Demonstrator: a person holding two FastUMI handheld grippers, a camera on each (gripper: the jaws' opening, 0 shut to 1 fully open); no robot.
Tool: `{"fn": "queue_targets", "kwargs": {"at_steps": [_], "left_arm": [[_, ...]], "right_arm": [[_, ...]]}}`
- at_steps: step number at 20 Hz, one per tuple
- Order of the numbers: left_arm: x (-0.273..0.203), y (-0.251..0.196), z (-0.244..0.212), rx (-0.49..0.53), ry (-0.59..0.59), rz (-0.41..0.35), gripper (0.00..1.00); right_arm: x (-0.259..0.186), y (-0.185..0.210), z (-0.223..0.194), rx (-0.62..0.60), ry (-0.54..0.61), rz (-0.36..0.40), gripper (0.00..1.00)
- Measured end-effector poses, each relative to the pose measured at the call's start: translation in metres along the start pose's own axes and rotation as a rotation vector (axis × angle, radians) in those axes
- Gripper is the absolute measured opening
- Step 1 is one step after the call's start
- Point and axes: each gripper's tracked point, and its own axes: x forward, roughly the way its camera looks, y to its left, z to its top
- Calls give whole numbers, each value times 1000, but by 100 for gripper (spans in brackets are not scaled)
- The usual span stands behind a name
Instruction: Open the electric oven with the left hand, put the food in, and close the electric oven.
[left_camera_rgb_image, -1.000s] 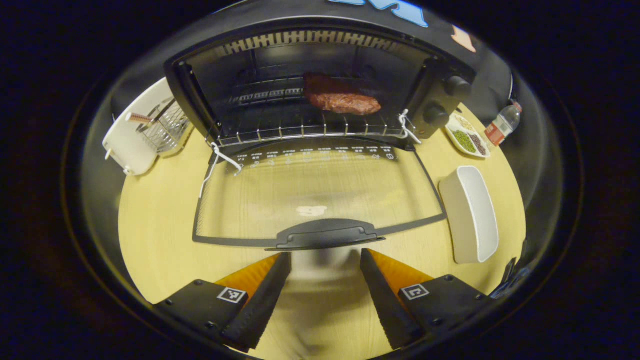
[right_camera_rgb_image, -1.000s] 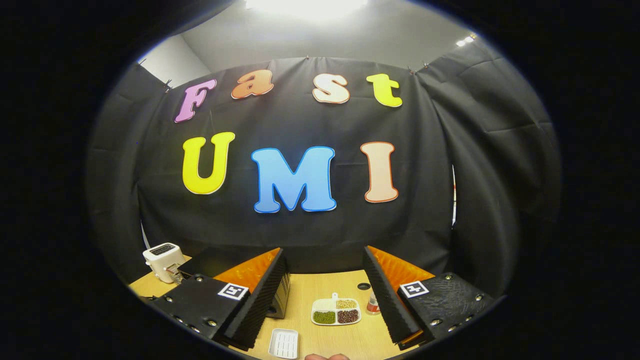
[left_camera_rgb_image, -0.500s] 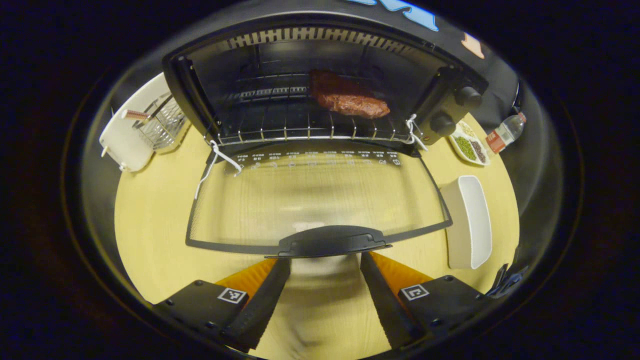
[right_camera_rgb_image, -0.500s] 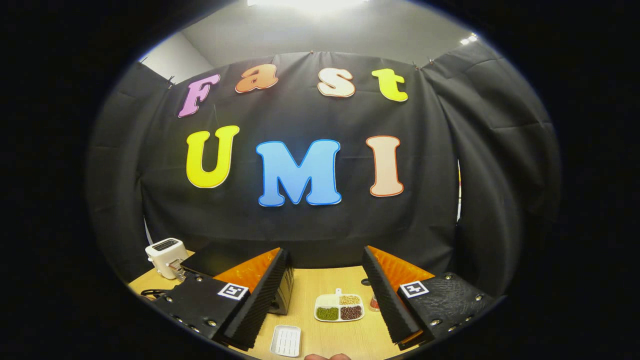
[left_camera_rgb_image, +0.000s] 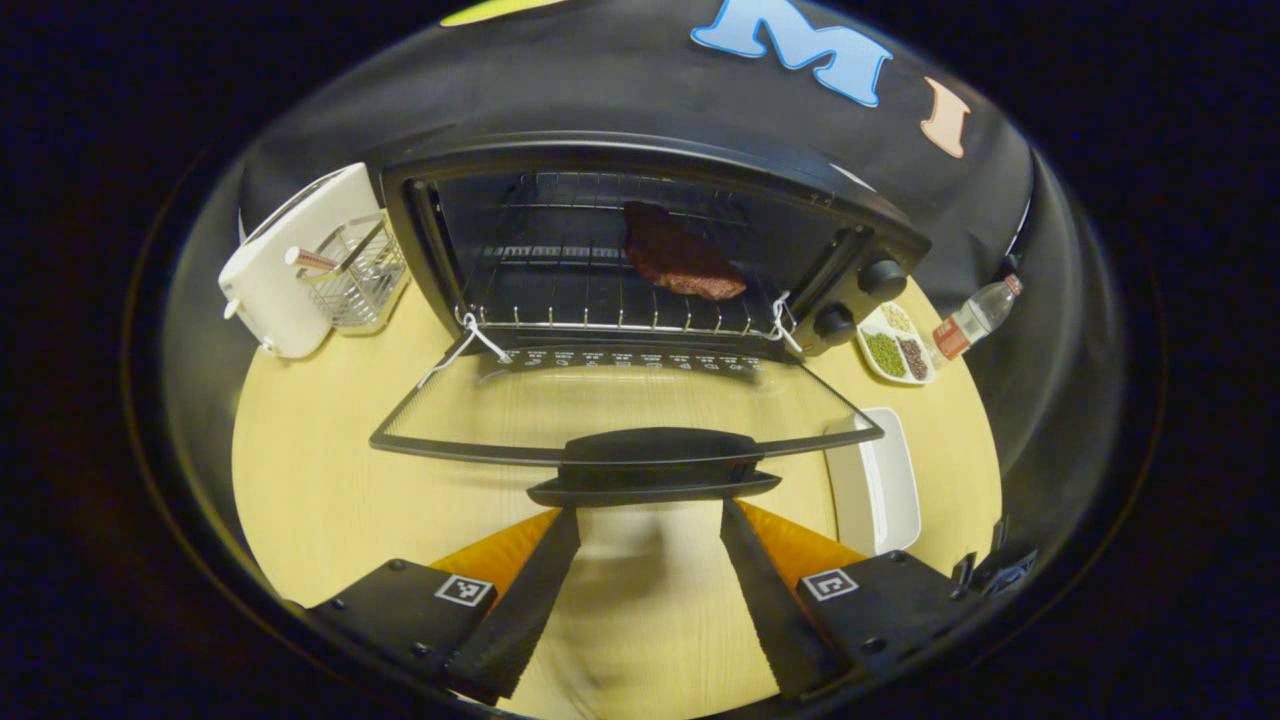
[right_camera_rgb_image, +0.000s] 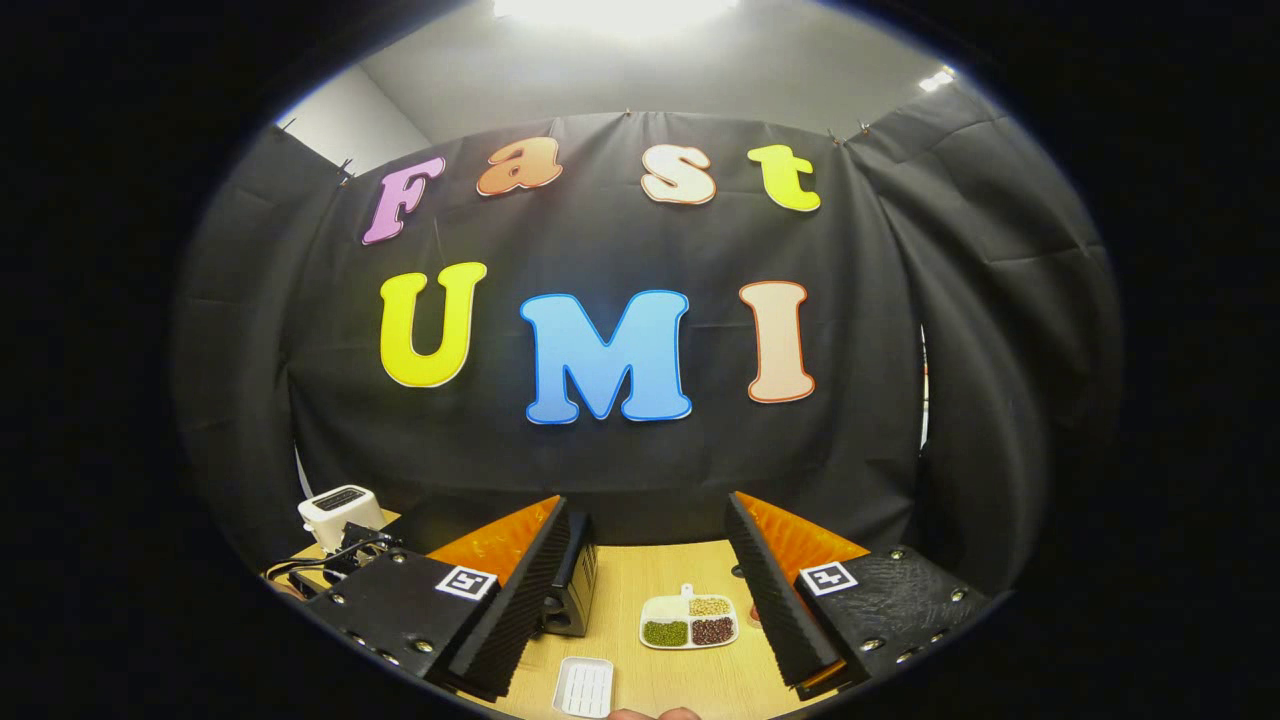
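Left gripper: two wedge-shaped fingers with ribbed inner faces, each mounted on a black block. Each block carries a small square black-and-white marker and round screw heads along its edge. Right gripper: same build, same markers, screws at block edges; the right block's top surface looks textured.

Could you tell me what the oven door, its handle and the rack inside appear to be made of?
Oven door: clear glass panel in a dark frame, since the table shows through it.
Handle: matte black, probably plastic, with no shine.
Rack: thin bright wire, likely plated steel, glinting along its front edge.
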Motion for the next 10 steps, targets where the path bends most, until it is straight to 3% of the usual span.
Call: {"fn": "queue_targets", "kwargs": {"at_steps": [3, 7, 8, 10], "left_arm": [[-6, -2, 5, -5, -27, -4, 92], [-12, -3, 12, -21, -60, -14, 100], [-13, -4, 16, -22, -74, -14, 92], [-17, -6, 23, -28, -98, -21, 92]], "right_arm": [[-2, 1, 2, -10, -4, 4, 95], [-3, 2, 3, -11, -4, 7, 95], [-3, 1, 4, -11, -6, 7, 95], [-3, 2, 5, -14, -8, 9, 95]]}}
